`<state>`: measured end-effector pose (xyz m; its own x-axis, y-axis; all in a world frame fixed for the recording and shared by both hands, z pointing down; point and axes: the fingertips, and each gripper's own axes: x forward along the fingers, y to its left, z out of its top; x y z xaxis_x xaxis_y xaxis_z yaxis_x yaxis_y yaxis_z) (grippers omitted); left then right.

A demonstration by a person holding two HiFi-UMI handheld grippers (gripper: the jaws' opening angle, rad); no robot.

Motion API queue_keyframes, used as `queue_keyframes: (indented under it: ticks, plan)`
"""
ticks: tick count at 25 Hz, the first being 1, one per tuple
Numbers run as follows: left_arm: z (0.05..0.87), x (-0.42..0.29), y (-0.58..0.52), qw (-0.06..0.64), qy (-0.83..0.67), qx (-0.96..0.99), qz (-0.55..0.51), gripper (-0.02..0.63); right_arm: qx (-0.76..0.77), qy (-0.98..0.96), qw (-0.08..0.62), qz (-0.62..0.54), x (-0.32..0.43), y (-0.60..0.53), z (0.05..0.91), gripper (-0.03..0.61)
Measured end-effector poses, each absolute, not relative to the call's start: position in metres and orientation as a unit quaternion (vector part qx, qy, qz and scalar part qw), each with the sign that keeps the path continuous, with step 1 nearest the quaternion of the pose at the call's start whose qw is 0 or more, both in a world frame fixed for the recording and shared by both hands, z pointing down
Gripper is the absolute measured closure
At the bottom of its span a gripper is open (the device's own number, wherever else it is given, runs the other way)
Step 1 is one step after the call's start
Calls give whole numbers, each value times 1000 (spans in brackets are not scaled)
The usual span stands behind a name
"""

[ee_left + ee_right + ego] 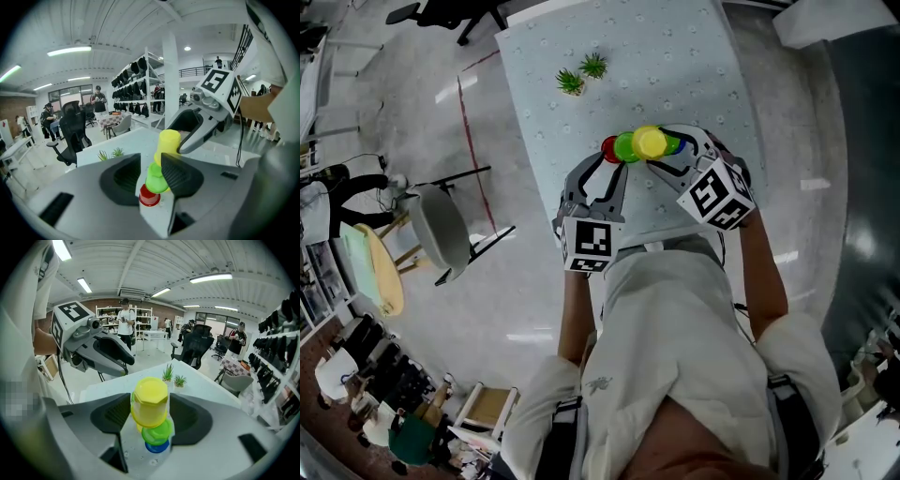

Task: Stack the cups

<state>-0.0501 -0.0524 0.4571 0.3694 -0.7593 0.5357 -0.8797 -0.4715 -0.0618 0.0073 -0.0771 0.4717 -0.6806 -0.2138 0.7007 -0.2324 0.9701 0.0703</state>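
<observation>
Left claw (151, 165) clamped the green cup (157, 180), steadying the stack; right claw (150, 405) stood wide around the yellow cup (149, 401), likely freeing it.

Pale speckled table (694, 56) filled upper centre of head view. Two small green plants (581, 75) stood side by side on it, at 11 o'clock from view centre. Grey chair (441, 225) stood on floor at 9 o'clock, well apart from table. Red floor line (473, 141) ran between them. In left gripper view, black office chair (75, 131) stood at 9 o'clock and shelving rack (136, 89) with dark items near 12 o'clock.
</observation>
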Motion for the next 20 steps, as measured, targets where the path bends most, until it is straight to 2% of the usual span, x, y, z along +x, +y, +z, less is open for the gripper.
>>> queue_keyframes:
  ticks: [4, 12, 20]
  plan:
    - [456, -51, -49, 114, -500, 820, 254, 472, 128, -917, 377, 11, 10, -74, 470, 298]
    - [439, -51, -47, 94, -502, 827, 235, 480, 184, -923, 337, -1, 19, -71, 441, 307]
    - [414, -44, -44, 63, -499, 844, 187, 497, 292, -924, 249, 10, 36, -62, 412, 380]
